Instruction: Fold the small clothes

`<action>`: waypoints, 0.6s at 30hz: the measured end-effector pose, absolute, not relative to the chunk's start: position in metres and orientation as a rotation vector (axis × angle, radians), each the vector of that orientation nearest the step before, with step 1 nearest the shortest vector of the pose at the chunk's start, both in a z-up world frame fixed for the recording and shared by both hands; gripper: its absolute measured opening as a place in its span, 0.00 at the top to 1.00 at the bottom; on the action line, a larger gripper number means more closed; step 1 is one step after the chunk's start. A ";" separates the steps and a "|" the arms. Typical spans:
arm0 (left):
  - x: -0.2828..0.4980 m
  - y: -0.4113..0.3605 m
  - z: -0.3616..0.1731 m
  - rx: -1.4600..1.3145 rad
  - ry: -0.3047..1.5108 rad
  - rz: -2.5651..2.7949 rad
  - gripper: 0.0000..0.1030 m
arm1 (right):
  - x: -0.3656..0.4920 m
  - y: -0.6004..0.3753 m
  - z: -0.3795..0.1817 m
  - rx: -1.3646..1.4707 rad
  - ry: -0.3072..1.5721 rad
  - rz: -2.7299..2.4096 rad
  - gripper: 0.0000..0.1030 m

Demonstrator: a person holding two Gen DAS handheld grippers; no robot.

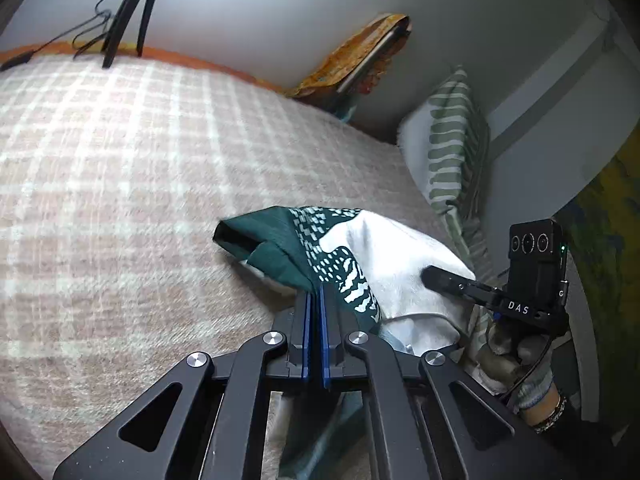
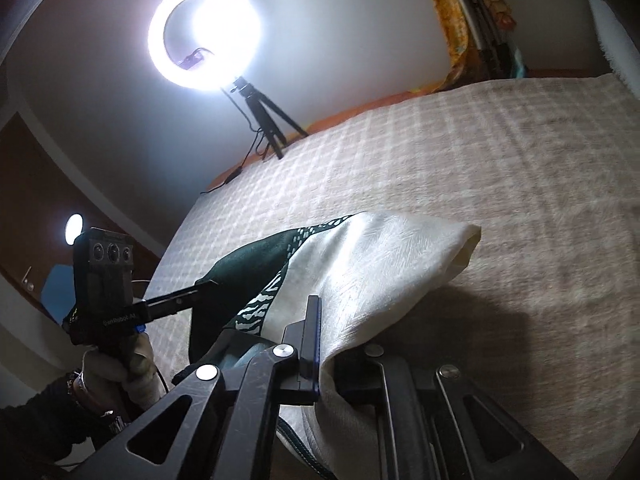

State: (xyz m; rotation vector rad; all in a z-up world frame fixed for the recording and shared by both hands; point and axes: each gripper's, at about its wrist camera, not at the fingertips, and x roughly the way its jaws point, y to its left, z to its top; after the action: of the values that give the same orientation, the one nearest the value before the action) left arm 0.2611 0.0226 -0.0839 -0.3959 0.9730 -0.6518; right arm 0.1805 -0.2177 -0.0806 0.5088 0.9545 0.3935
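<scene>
A small garment (image 1: 352, 256), dark green with a white pattern on one side and cream on the other, hangs lifted above the checked blanket (image 1: 120, 168). My left gripper (image 1: 316, 292) is shut on its green edge. In the same view my right gripper (image 1: 430, 274) comes in from the right and pinches the cream part. In the right wrist view the cream cloth (image 2: 380, 264) drapes over my right gripper (image 2: 320, 304), which is shut on it and has one finger hidden. There my left gripper (image 2: 200, 286) grips the green corner at the left.
A ring light (image 2: 204, 36) on a black tripod (image 2: 266, 120) stands at the far edge of the bed. A green-striped pillow (image 1: 448, 152) leans at the right, with orange patterned cloth (image 1: 360, 56) against the wall. A gloved hand (image 2: 132, 360) holds the left gripper.
</scene>
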 end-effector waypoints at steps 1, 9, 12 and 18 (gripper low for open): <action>0.261 0.024 -0.090 -0.397 0.994 -0.646 0.98 | 0.179 -0.220 -0.084 0.516 0.968 0.391 0.97; 0.264 0.045 -0.118 -0.524 1.129 -0.563 0.68 | 0.174 -0.229 -0.102 0.530 1.021 0.392 0.96; 0.267 0.041 -0.121 -0.522 1.143 -0.546 0.44 | 0.175 -0.228 -0.104 0.527 1.031 0.389 0.96; 0.278 0.018 -0.120 -0.485 1.108 -0.569 0.55 | 0.175 -0.227 -0.120 0.526 1.077 0.376 0.96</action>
State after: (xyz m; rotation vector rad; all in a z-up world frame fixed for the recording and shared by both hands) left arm 0.2780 0.0176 -0.1201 -0.4852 1.1083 -0.5693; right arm 0.1746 -0.2274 -0.1198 0.5256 1.0771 0.3760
